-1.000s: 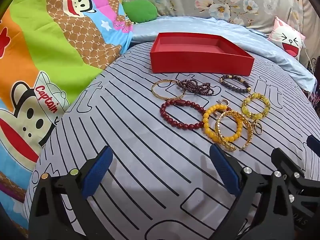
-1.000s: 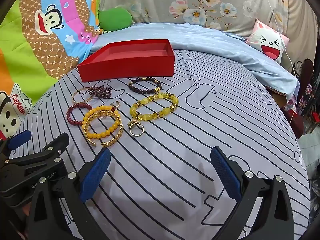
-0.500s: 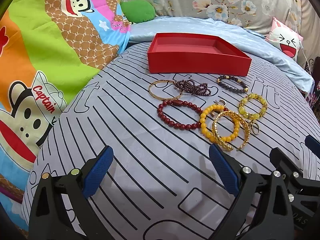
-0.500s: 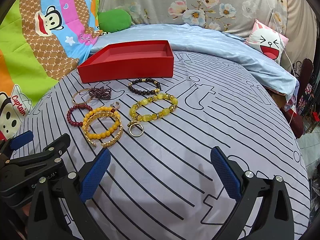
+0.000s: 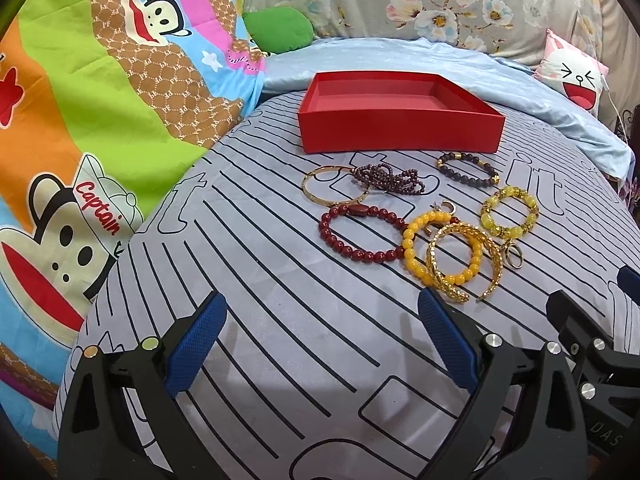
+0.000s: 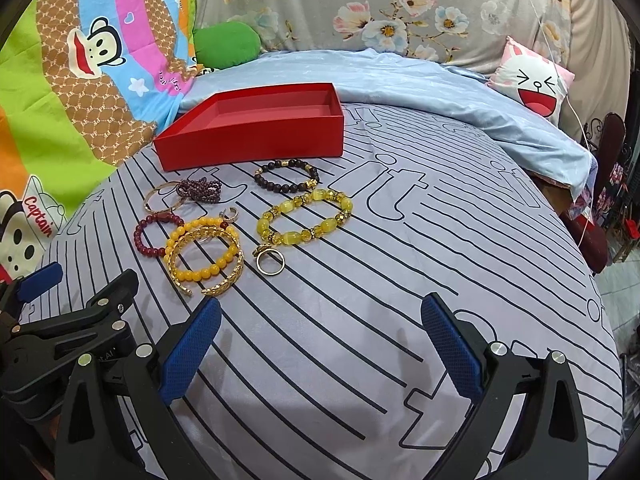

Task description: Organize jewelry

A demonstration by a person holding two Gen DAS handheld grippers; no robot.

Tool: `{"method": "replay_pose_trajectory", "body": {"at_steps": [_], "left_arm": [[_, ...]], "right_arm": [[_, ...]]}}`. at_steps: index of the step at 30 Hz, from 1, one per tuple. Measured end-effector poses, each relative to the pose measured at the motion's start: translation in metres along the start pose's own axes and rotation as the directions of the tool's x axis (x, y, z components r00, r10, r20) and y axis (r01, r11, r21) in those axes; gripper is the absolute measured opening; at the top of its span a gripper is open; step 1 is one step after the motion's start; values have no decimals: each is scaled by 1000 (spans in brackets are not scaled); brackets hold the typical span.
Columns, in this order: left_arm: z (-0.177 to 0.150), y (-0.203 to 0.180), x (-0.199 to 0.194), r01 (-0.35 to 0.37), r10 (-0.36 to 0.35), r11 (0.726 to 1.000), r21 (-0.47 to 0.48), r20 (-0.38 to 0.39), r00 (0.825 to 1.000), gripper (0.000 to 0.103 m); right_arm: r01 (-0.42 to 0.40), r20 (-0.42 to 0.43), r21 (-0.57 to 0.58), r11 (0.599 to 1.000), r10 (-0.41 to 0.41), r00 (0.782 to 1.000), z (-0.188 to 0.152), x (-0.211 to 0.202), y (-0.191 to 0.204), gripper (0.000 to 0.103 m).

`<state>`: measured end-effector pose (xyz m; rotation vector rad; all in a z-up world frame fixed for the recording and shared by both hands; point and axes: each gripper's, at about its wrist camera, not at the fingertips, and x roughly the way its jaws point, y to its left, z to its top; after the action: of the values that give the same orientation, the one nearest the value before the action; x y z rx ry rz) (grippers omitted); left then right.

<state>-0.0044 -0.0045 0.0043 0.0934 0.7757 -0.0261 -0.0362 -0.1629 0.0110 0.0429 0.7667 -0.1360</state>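
Left gripper (image 5: 320,340) and right gripper (image 6: 320,344) both spread wide, holding nothing, hovering short of jewelry cluster; red box (image 5: 400,136) sits empty just behind bracelets, likely destination; gold cuff (image 6: 208,264) overlaps orange bead bracelet (image 6: 200,248), nearest pick

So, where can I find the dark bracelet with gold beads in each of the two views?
Left wrist view: the dark bracelet lies upper right of centre, before the right end of the red box.
Right wrist view: the dark bracelet lies left of centre, below the box's right corner.
Shared landmark: the red box.
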Motion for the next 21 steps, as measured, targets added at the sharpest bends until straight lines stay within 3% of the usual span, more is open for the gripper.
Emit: {"method": "replay_pose_trajectory", "body": {"at_steps": [21], "left_arm": [[-1, 2, 1, 0, 0, 1000, -9, 5, 1000, 92]], "right_arm": [[1, 4, -6, 1000, -1, 1000, 0, 0, 3, 97]]}}
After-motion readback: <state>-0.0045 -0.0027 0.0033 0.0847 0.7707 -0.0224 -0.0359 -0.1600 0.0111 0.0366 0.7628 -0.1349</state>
